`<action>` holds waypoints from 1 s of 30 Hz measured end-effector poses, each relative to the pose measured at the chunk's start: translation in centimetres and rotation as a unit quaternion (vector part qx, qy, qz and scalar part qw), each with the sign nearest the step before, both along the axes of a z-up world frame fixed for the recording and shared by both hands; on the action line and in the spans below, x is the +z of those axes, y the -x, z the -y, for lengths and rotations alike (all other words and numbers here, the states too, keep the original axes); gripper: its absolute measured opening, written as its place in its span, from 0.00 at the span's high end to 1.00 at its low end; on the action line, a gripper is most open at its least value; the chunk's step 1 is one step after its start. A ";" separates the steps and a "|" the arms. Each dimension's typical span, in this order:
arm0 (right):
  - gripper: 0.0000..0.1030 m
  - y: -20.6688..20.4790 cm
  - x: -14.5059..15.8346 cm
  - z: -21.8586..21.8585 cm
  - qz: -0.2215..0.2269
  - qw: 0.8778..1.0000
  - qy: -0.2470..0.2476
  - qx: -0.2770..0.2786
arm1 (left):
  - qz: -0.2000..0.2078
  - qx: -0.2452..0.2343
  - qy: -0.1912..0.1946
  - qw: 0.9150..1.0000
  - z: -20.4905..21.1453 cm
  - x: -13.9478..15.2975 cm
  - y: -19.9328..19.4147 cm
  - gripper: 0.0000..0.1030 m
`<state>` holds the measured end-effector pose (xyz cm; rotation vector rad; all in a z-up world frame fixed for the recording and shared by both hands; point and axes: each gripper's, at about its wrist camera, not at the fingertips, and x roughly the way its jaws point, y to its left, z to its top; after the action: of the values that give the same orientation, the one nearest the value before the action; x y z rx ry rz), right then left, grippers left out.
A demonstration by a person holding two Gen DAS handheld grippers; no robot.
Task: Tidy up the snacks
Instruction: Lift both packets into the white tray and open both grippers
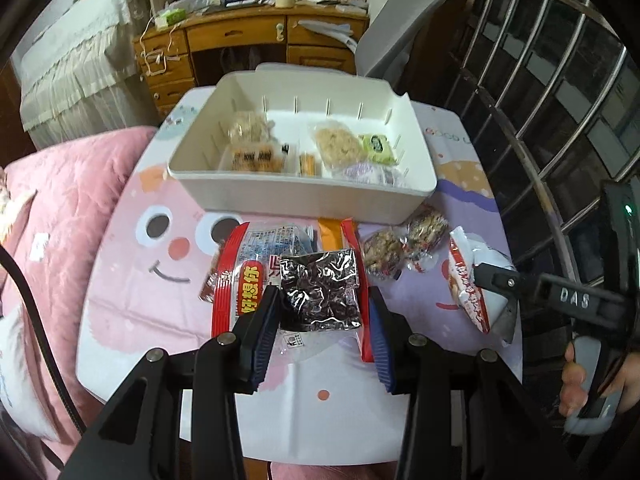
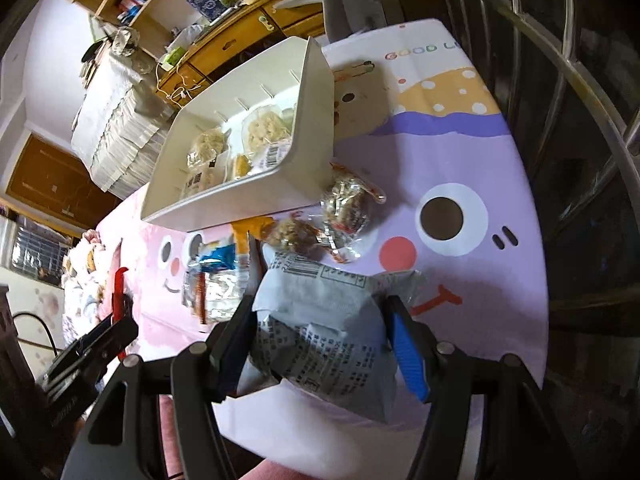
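Observation:
A white storage bin (image 1: 280,196) stands on the cartoon-print table (image 1: 132,308) and holds several wrapped snacks. My left gripper (image 1: 324,300) is closed on a shiny black foil packet (image 1: 318,290), held over a red-and-white snack bag (image 1: 240,280). My right gripper (image 2: 320,328) is shut on a white-and-red puffed snack pack (image 2: 324,344), seen from its printed grey back; the same pack shows at the right in the left wrist view (image 1: 474,280). Two clear-wrapped nut clusters (image 1: 404,244) lie in front of the bin. The bin also shows in the right wrist view (image 2: 248,200).
An orange packet (image 1: 330,234) lies by the bin's front wall. A pink quilt (image 1: 56,220) lies left of the table. A metal window grille (image 1: 540,100) runs along the right. A wooden desk (image 1: 248,44) and a grey chair (image 1: 396,28) stand behind.

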<state>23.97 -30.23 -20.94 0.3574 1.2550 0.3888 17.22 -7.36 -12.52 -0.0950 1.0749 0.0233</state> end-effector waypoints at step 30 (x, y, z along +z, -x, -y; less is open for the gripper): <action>0.37 -10.5 5.2 -8.6 -0.064 0.987 -0.093 -0.114 | 0.020 -0.148 -0.029 0.988 -8.5 6.1 -13.6 0.60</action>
<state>34.48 -21.68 -15.79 0.6888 1.2885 0.2908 30.79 1.13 -6.39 0.1175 1.0385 -0.2144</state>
